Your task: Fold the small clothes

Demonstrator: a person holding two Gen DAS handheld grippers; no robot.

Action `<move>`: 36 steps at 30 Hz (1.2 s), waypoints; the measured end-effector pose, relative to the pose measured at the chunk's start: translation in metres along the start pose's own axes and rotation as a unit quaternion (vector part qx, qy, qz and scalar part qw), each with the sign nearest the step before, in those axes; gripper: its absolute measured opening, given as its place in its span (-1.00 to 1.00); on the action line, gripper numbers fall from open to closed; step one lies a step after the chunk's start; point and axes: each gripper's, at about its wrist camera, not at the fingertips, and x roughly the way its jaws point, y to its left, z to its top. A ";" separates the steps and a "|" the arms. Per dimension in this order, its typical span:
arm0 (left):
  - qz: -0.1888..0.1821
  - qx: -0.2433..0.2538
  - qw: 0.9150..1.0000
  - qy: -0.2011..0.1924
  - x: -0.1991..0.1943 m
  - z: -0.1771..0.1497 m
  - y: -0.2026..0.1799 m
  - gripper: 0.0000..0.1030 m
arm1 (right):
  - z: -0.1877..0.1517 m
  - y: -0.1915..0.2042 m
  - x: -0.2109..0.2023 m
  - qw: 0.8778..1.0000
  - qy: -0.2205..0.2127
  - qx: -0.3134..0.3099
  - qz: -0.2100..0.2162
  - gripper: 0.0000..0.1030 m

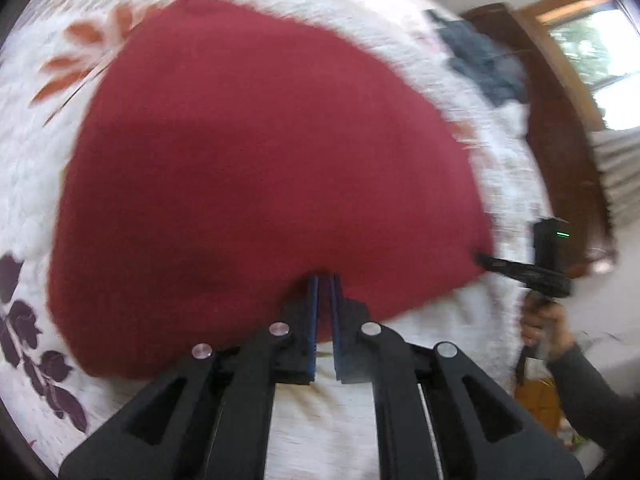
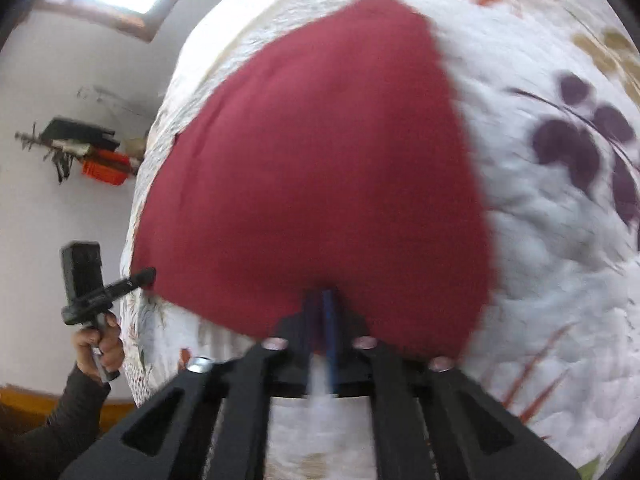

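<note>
1. The left hand-held gripper (image 1: pixel 324 280) has its blue-padded fingers drawn almost together, pinching the near hem of the red garment (image 1: pixel 256 168).
2. The right hand-held gripper (image 2: pixel 320 296) is likewise nearly closed, its tips buried in the same red garment's near hem.
3. In the left wrist view, the right hand-held gripper's tip meets the cloth's right corner, with the person's hand (image 1: pixel 544 328) wrapped around its handle and a dark sleeve (image 1: pixel 592 392) behind it.
4. In the right wrist view, the left tool touches the cloth's left corner.
5. The red garment lies spread across the bed (image 1: pixel 400 420), reaching from its near edge toward the far edge.
6. The bedcover is white with orange and purple leaf prints.
7. A dark blue-grey cloth (image 1: pixel 476 60) lies near the bed's far right corner.
8. Both views are motion-blurred.
</note>
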 end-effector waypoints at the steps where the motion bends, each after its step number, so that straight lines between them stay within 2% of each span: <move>1: -0.006 -0.020 1.000 0.001 -0.001 -0.001 0.012 -0.97 | 0.000 -0.007 -0.005 1.000 -0.008 0.014 0.005 -1.00; 2: -0.022 -0.041 0.999 -0.004 -0.009 -0.003 0.022 -0.97 | 0.002 -0.014 -0.012 0.999 -0.018 0.029 0.008 -1.00; 3: -0.019 -0.044 0.999 -0.010 -0.014 -0.005 0.025 -0.98 | 0.001 -0.019 -0.019 0.999 -0.025 0.036 0.005 -1.00; 6: -0.009 -0.068 0.997 -0.022 -0.040 -0.018 0.046 -1.00 | -0.002 -0.025 -0.041 0.997 -0.051 0.042 -0.040 -0.91; 8: -0.017 -0.095 0.995 -0.027 -0.058 -0.027 0.060 -0.99 | -0.009 -0.012 -0.060 0.994 -0.065 0.028 -0.080 -0.52; 9: -0.024 -0.104 0.994 -0.030 -0.068 -0.032 0.066 -0.89 | -0.014 0.002 -0.060 0.993 -0.067 0.010 -0.094 -0.49; 10: -0.022 -0.111 0.993 -0.034 -0.078 -0.036 0.071 -0.39 | -0.025 0.029 -0.059 0.991 -0.062 -0.037 -0.114 -0.36; 11: -0.012 -0.114 0.993 -0.040 -0.085 -0.038 0.069 -0.11 | -0.035 0.051 -0.053 0.988 -0.057 -0.072 -0.126 -0.10; 12: -0.009 -0.117 0.992 -0.052 -0.092 -0.039 0.069 0.21 | -0.051 0.079 -0.046 0.980 -0.050 -0.120 -0.148 0.07; 13: -0.015 -0.123 0.990 -0.064 -0.102 -0.040 0.072 0.23 | -0.067 0.097 -0.040 0.971 -0.049 -0.161 -0.170 0.36; 14: -0.023 -0.132 0.989 -0.068 -0.106 -0.038 0.073 0.25 | -0.083 0.125 -0.026 0.957 -0.049 -0.210 -0.192 0.47; 16: -0.042 -0.148 0.985 -0.077 -0.115 -0.034 0.081 0.34 | -0.115 0.175 0.005 0.929 -0.049 -0.299 -0.214 0.54; 17: -0.054 -0.155 0.983 -0.083 -0.121 -0.030 0.088 0.35 | -0.131 0.199 0.022 0.909 -0.054 -0.342 -0.230 0.59; 18: -0.061 -0.159 0.982 -0.087 -0.124 -0.024 0.090 0.36 | -0.140 0.214 0.034 0.895 -0.057 -0.371 -0.239 0.59; 19: -0.071 -0.163 0.980 -0.088 -0.126 -0.015 0.094 0.38 | -0.155 0.241 0.057 0.870 -0.061 -0.419 -0.252 0.59; 21: -0.087 -0.165 0.979 -0.082 -0.123 0.001 0.092 0.39 | -0.174 0.275 0.087 0.832 -0.074 -0.479 -0.271 0.59; 22: -0.094 -0.166 0.978 -0.078 -0.120 0.012 0.096 0.39 | -0.176 0.290 0.104 0.819 -0.077 -0.497 -0.276 0.59; 25: -0.110 -0.174 0.976 -0.065 -0.096 0.046 0.091 0.39 | -0.192 0.325 0.146 0.767 -0.087 -0.559 -0.304 0.59; 27: -0.114 -0.178 0.976 -0.059 -0.086 0.066 0.093 0.39 | -0.193 0.333 0.168 0.738 -0.092 -0.586 -0.323 0.57; 30: -0.132 -0.180 0.973 -0.051 -0.067 0.098 0.095 0.39 | -0.189 0.337 0.193 0.712 -0.096 -0.603 -0.346 0.56; 32: -0.131 -0.177 0.975 -0.040 -0.053 0.114 0.096 0.39 | -0.186 0.341 0.213 0.694 -0.093 -0.614 -0.365 0.56; 34: -0.126 -0.175 0.976 -0.023 -0.037 0.131 0.100 0.39 | -0.182 0.340 0.223 0.684 -0.096 -0.618 -0.376 0.53; 36: -0.124 -0.172 0.977 -0.007 -0.021 0.143 0.101 0.39 | -0.177 0.340 0.233 0.680 -0.098 -0.617 -0.384 0.47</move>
